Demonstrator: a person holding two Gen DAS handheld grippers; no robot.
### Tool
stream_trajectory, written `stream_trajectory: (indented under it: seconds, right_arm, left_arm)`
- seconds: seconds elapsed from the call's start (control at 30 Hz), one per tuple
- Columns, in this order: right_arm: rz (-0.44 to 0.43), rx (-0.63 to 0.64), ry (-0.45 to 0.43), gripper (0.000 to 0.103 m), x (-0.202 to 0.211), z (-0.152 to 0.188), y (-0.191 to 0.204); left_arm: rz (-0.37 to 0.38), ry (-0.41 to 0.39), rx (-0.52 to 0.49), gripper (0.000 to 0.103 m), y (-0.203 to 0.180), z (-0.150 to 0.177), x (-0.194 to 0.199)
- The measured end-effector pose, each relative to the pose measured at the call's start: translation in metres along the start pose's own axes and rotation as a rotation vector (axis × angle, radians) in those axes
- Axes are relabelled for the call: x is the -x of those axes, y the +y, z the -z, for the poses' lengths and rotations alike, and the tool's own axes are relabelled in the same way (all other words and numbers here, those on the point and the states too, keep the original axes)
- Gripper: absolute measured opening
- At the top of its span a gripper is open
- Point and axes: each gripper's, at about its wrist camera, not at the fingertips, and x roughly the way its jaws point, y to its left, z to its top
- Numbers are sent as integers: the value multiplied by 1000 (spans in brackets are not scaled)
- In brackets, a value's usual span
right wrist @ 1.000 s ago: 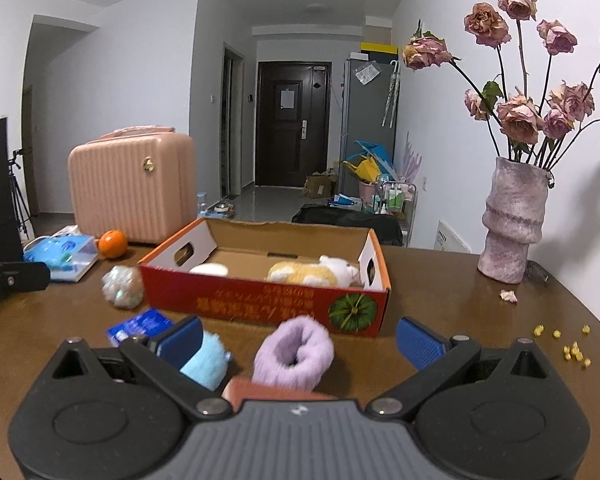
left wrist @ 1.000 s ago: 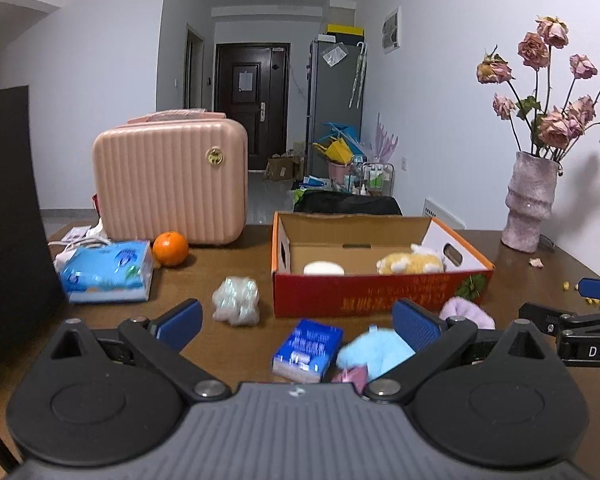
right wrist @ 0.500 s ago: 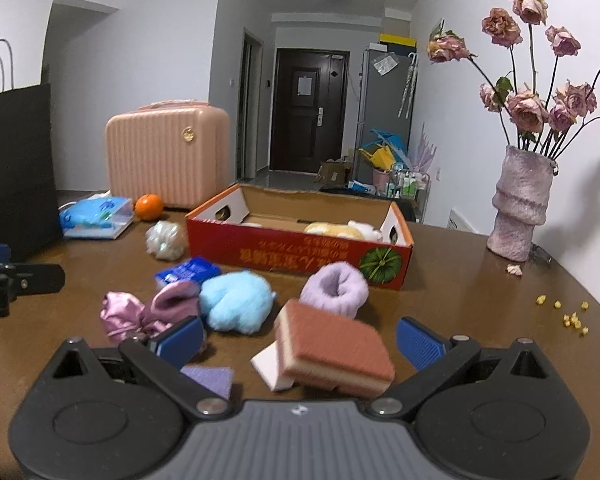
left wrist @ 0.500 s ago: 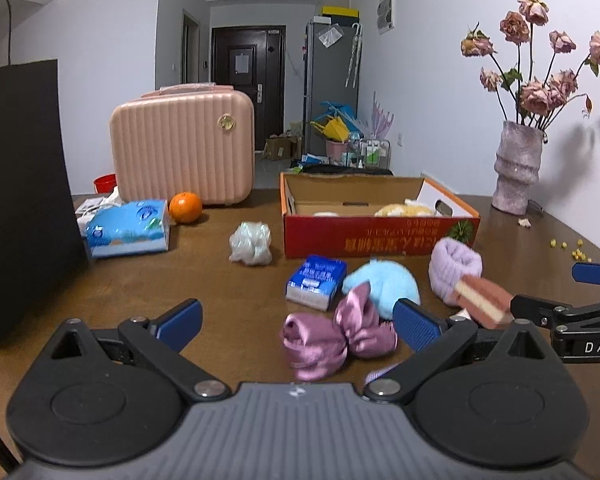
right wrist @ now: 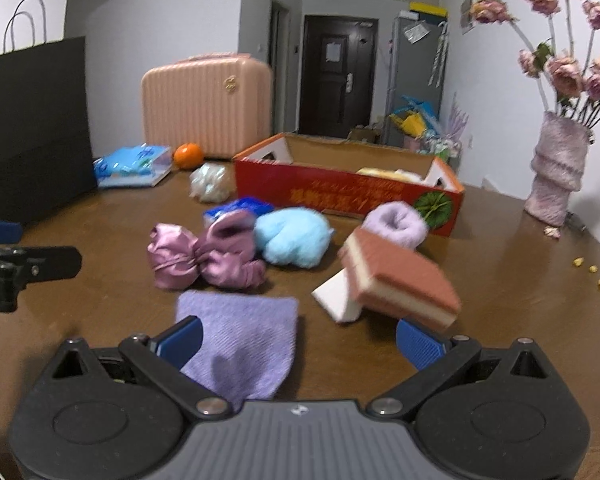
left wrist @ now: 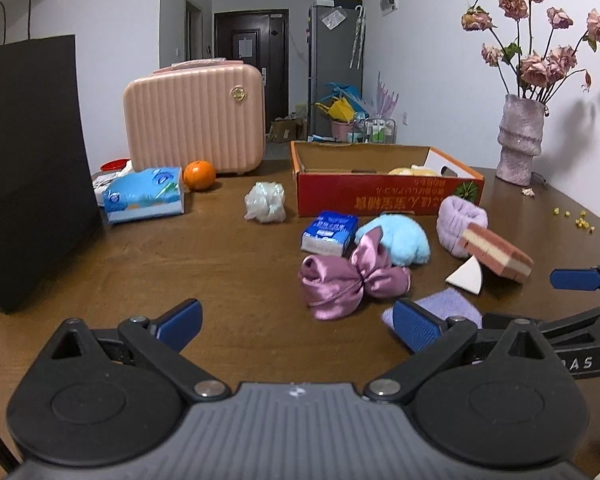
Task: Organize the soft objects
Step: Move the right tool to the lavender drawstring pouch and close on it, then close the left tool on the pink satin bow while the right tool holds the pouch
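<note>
Both grippers open, empty, above table.
Left gripper (left wrist: 296,320) and right gripper (right wrist: 298,340) spread wide; sponge (right wrist: 400,280), blurred, apparently leans on white wedge (right wrist: 338,300).

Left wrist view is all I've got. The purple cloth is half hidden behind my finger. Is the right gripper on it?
Observer: No. In the right wrist view the purple cloth lies flat, its near end between the fingers of the open right gripper. Nothing is gripped.
Operator: Does the sponge touch the cloth?
Observer: No. The sponge leans on a white wedge, and bare table shows between the wedge and the cloth.
</note>
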Motion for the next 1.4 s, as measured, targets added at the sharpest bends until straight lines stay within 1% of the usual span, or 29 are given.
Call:
stream_trajectory:
  seconds: [0.23,0.47,0.53,0.6,0.63,0.67,0.7,0.73,0.8,0.9,1.0,1.4]
  right_arm:
    - [-33,21,53,103,-19,9,16]
    - [-54,11,97,94,-38,13,23]
    - [-61,9,108,88,-42,13,24]
    - [-70,4,125,77,-46,14,25]
    - [-72,1,123,76,-47,14,25]
    - [-72,1,122,73,-47,13,26]
    - [-72,0,121,66,-47,13,26]
    - [-77,-3,118,63,-47,12,26]
    - [-72,-5,114,48,-46,11,26]
    - [-73,-10,112,34,-46,10,24]
    - [-74,-16,103,30,-45,10,23]
    - [-66,-32,34,29,-31,0,9]
  left_arm:
    - [-14,27,9,103,7,12,-1]
    - [-24,46,26,103,18,18,-7]
    - [-25,50,32,103,21,19,-9]
    - [-26,55,37,103,23,20,-11]
    - [-26,57,39,103,24,20,-12]
    - [-26,58,41,103,25,21,-13]
    - [-25,59,42,103,26,21,-13]
    - [-24,60,43,103,27,21,-14]
    - [-24,60,44,103,27,21,-14]
    - [-19,59,46,103,28,22,-14]
    - [-19,60,47,103,28,21,-15]
    - [-16,65,42,103,22,15,-21]
